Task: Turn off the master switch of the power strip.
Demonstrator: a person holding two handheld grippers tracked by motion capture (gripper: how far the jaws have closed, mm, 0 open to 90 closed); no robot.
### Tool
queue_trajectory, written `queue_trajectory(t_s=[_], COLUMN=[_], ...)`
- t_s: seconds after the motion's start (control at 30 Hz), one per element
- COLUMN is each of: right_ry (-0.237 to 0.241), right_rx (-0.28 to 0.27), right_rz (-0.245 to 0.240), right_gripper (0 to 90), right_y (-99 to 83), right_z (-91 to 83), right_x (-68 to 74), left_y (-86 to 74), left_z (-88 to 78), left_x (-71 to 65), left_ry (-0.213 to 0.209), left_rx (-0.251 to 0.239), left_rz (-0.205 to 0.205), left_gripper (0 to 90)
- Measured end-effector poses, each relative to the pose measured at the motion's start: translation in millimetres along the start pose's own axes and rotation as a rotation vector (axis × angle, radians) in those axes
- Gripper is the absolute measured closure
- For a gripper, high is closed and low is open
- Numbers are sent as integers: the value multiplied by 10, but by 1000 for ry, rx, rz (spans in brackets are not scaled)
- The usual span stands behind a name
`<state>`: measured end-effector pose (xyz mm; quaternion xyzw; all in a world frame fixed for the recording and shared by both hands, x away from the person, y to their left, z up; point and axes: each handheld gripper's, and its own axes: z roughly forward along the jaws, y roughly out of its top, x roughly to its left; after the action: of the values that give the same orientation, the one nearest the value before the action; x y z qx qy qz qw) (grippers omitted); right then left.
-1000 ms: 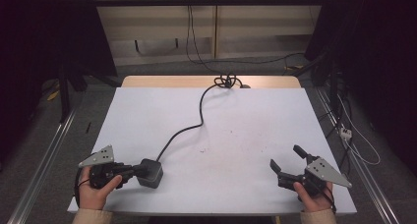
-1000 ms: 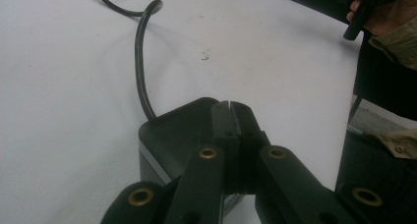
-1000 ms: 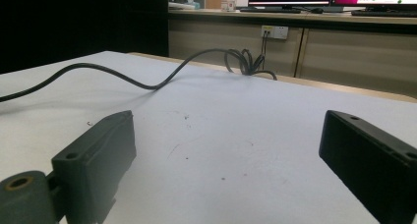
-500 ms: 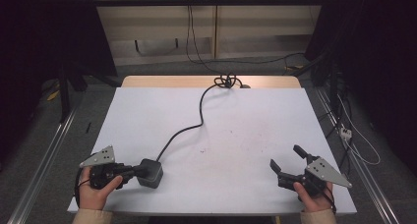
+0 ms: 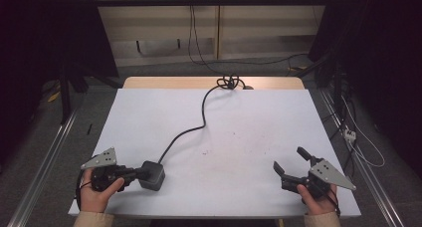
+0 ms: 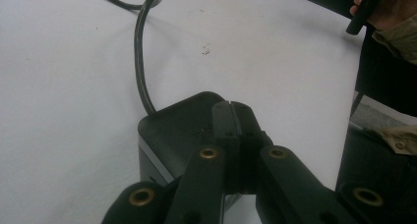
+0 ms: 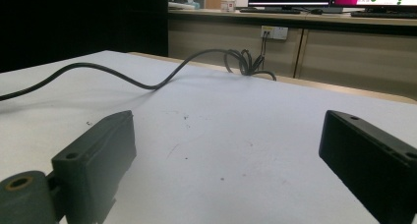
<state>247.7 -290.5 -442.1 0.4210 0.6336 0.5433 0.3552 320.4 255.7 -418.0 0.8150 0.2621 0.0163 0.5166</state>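
A black power adapter box [image 5: 152, 174] lies near the table's front left, and its black cable [image 5: 203, 110] runs across the white table top [image 5: 249, 117] to the far edge. My left gripper [image 5: 141, 173] is shut, jaws pressed together, with the tips against the box's left side. In the left gripper view the closed left gripper [image 6: 235, 111] lies over the top of the box [image 6: 177, 126], holding nothing, and the cable [image 6: 140, 71] leaves the box's far side. My right gripper [image 5: 288, 159] stands open at the front right, with nothing between the jaws of the right gripper [image 7: 226, 145].
The cable ends in a tangled knot [image 5: 229, 81] at the table's far edge; the same knot [image 7: 243, 62] appears in the right gripper view. Cabinets and a wall socket [image 7: 274, 32] stand behind the table. Metal rails [image 5: 45, 157] run along both sides of the floor.
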Motion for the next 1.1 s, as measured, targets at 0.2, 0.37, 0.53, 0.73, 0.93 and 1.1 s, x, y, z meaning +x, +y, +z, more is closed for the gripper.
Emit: queue_trajectory(t_s=[0.2,0.37,0.53,0.73,0.93,1.1], right_ry=[0,1,2,-1,-1,0], right_rx=[0,1,0,0,-1,-1], right_rz=[0,-2,-2,-2,0,-3], right_gripper=[63,64,64,64,64,64], right_y=[0,-1,-1,1,-1,1], right_z=[1,3,2,-3,0,0], right_x=[2,4,5,1,3,3], left_y=[-1,-10,-11,-13,-16,-37], left_z=[4,14,23,4,-6,-8], left_x=[3,14,22,22,7,9], left_ry=[-7,-10,-7,-1,0,-5], left_rx=[3,5,1,3,6,-6], left_rz=[2,0,-7,-8,-3,-13], left_gripper=[900,900,900,900,900,900])
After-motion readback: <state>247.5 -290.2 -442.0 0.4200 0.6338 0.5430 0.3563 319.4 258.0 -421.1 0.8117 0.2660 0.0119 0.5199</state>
